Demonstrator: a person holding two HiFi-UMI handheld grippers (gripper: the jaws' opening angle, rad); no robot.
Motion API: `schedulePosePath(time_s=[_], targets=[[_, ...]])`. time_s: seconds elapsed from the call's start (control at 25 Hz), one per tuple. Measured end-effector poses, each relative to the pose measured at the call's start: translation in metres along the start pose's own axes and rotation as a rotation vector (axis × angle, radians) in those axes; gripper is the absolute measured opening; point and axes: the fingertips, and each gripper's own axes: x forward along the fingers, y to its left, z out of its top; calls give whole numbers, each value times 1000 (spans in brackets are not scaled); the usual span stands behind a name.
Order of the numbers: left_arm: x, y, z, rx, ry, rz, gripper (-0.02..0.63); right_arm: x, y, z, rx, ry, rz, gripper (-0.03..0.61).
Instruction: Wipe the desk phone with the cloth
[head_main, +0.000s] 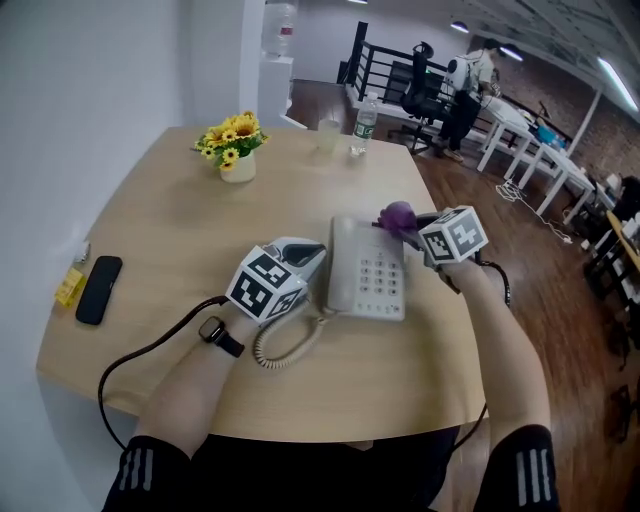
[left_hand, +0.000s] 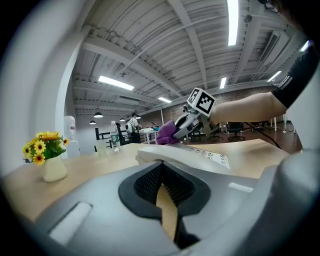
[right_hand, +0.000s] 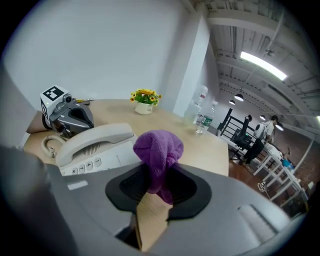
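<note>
A person's right gripper clamps a purple cloth at the far right corner of a beige desk phone on a wooden table. The cloth seems to touch the phone's top edge. The left gripper, jaws together on nothing, sits just left of the handset. A pot of sunflowers and a water bottle stand at the table's far side.
</note>
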Motion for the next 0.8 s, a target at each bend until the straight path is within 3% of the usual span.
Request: schedulePosePath(time_s=[0.16, 0.32, 0.48, 0.8], targets=[[-1, 0, 0, -3, 0, -2, -6, -15, -24, -19, 4, 32, -74, 107], [0, 1, 0, 1, 0, 0, -6, -22, -26, -10, 22, -43, -65, 107], [-1, 0, 0, -1, -1, 0, -6, -12, -3, -13, -32, -18, -34, 107], [0, -1, 0, 8, 3, -2, -6, -37, 61, -40, -127, -79, 57, 107]])
